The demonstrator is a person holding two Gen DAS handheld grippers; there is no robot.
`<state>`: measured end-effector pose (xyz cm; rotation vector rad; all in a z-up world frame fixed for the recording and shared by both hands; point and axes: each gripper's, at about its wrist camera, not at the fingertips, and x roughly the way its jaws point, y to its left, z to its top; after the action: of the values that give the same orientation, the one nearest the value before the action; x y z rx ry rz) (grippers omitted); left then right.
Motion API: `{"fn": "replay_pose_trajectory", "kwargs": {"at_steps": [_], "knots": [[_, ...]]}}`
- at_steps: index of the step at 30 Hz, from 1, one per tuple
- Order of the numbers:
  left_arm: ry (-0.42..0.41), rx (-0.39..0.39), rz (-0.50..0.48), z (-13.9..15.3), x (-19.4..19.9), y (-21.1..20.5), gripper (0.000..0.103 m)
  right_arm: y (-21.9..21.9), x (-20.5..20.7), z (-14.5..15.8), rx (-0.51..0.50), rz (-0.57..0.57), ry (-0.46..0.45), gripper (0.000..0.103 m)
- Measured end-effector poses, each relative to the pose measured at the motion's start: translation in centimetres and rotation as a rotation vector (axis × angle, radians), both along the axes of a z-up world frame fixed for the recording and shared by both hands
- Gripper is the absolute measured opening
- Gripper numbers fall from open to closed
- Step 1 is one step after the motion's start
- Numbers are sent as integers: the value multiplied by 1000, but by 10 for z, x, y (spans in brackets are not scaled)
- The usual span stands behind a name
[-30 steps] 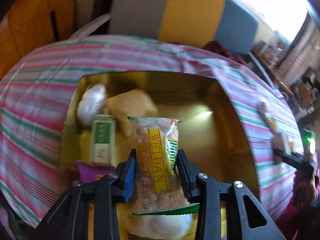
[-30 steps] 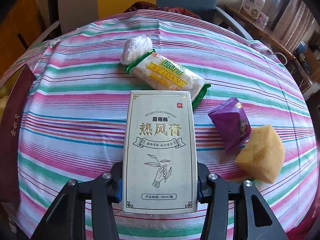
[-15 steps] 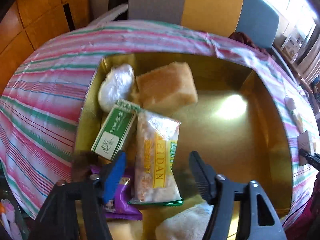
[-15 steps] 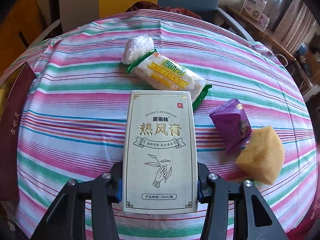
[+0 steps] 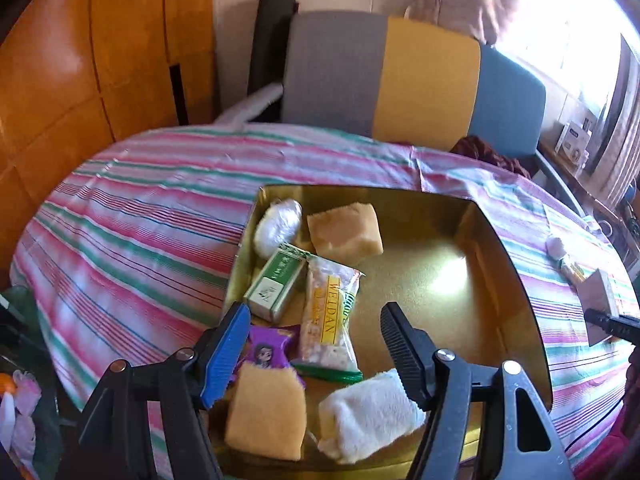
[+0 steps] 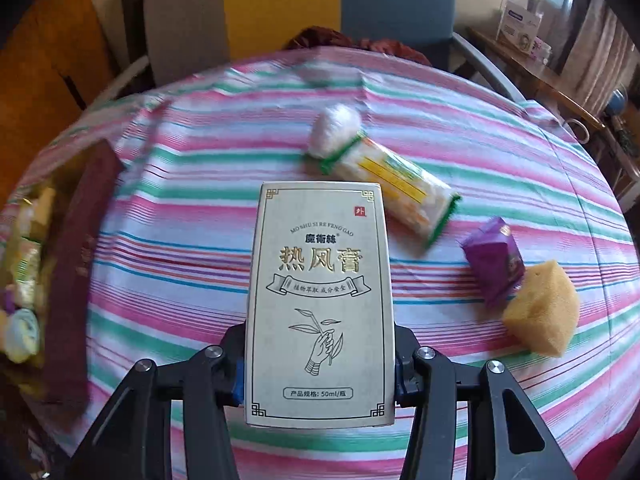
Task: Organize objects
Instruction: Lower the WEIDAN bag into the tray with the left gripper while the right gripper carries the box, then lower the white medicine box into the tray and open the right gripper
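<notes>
Right gripper (image 6: 318,364) clamped on cream box (image 6: 320,304), long axis upright — gold tray (image 6: 28,216) lies far left. Left gripper (image 5: 314,334) opening, nothing between jaws, above tray's snack packet (image 5: 328,316).

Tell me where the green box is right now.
In the left wrist view, the green box lies inside the gold tray, near its left wall, between the white wrapped ball behind it and the WEIDAN snack packet on its right.
</notes>
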<state>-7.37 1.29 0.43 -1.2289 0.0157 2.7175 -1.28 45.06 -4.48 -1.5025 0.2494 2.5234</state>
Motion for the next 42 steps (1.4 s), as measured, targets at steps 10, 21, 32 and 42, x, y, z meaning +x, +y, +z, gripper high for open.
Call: {"fn": "replay_pose_trajectory", "kwargs": {"at_steps": [10, 21, 32, 42], "knots": [[82, 59, 68, 21, 25, -40, 69, -175, -38, 69, -71, 304, 162, 51], [57, 66, 144, 4, 39, -77, 68, -296, -107, -9, -68, 372, -43, 51], [78, 21, 145, 5, 47, -69, 68, -324, -95, -22, -146, 450, -47, 69], [91, 10, 104, 12, 56, -56, 68, -310, -64, 10, -128, 418, 80, 82]]}}
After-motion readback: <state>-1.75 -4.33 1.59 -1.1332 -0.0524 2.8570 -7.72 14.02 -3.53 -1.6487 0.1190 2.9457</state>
